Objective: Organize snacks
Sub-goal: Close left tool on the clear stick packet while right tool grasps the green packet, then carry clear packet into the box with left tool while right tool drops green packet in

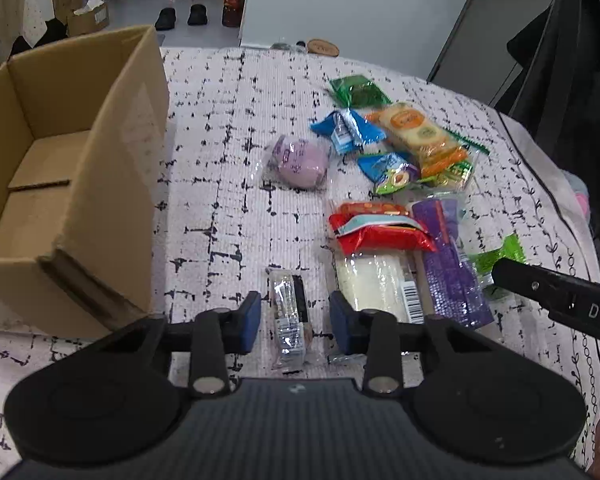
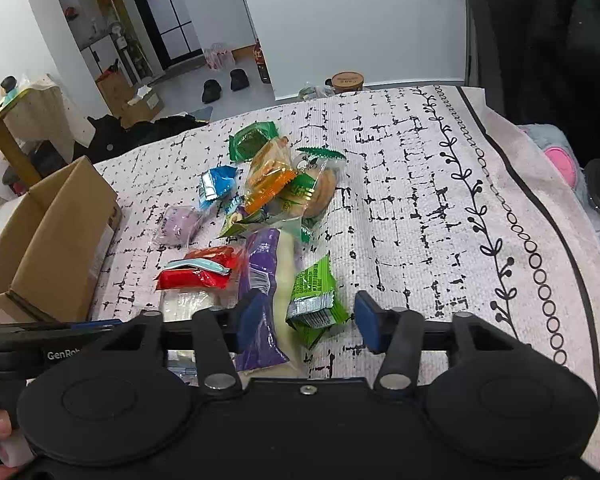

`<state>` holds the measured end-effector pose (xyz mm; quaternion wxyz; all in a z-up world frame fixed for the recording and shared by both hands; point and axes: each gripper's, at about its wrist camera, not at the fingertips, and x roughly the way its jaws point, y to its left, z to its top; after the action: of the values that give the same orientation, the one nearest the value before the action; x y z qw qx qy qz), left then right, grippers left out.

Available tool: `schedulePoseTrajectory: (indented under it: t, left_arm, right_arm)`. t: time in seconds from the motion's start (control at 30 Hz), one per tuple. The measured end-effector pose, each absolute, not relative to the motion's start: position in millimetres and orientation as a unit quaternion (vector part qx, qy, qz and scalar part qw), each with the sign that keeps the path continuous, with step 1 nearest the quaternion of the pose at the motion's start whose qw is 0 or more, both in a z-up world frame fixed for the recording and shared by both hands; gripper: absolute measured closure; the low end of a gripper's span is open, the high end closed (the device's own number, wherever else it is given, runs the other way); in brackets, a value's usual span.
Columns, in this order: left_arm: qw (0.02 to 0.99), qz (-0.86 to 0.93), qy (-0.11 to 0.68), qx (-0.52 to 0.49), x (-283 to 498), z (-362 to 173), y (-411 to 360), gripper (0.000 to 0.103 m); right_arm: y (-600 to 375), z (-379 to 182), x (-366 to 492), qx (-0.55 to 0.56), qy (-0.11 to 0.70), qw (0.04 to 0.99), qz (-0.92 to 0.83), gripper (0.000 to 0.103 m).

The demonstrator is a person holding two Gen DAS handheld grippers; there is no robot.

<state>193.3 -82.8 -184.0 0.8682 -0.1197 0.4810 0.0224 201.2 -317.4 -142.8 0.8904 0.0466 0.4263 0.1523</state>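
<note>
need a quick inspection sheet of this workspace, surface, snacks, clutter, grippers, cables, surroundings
surface: pale cloth with black dash pattern covering the table.
job's things: open brown cardboard box, nothing visible inside; loose wrapped snacks beside it, among them a round purple bun in clear wrap, a red foil packet and an orange cracker pack.
clutter: round wooden lid at the far edge.
grippers: left gripper open around a small clear-wrapped bar; right gripper open around a bright green packet.
cables: nothing seen.
surroundings: black shoes and boxes on the floor.
</note>
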Motion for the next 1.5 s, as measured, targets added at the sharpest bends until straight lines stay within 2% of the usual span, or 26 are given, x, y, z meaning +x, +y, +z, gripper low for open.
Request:
schedulePoseTrajectory:
  t: [0.23, 0.27, 0.3, 0.4, 0.9, 1.5]
  left_arm:
    - [0.865, 0.030, 0.487, -0.116, 198.7, -195.6, -82.3, 0.077]
    - [0.865, 0.031, 0.488, -0.114, 199.0, -196.7, -82.9, 0.077]
    - [0.866, 0.031, 0.487, -0.113, 199.0, -197.3, -83.2, 0.078]
    - [0.868, 0.030, 0.484, -0.110, 198.0, -197.2, -83.1, 0.085]
    - [0.886, -0.005, 0.447, -0.127, 179.6, -152.2, -77.1, 0.085]
    - [0.908, -0.001, 0.396, -0.137, 166.5, -90.3, -47.3, 0.085]
  right_arm:
    - [-309.9, -152.8, 205.9, 0.029, 0.427, 0.890, 0.155, 0.060]
    - [-309.0, -154.0, 207.0, 0.027, 0.427, 0.891, 0.154, 0.062]
    - [-308.3, -154.8, 207.7, 0.026, 0.427, 0.891, 0.154, 0.071]
    - [-306.6, -155.2, 207.4, 0.029, 0.428, 0.890, 0.154, 0.074]
    - [-305.4, -106.6, 192.3, 0.059, 0.367, 0.915, 0.158, 0.075]
    - [-255.0, -65.0, 184.9, 0.069, 0.319, 0.919, 0.223, 0.075]
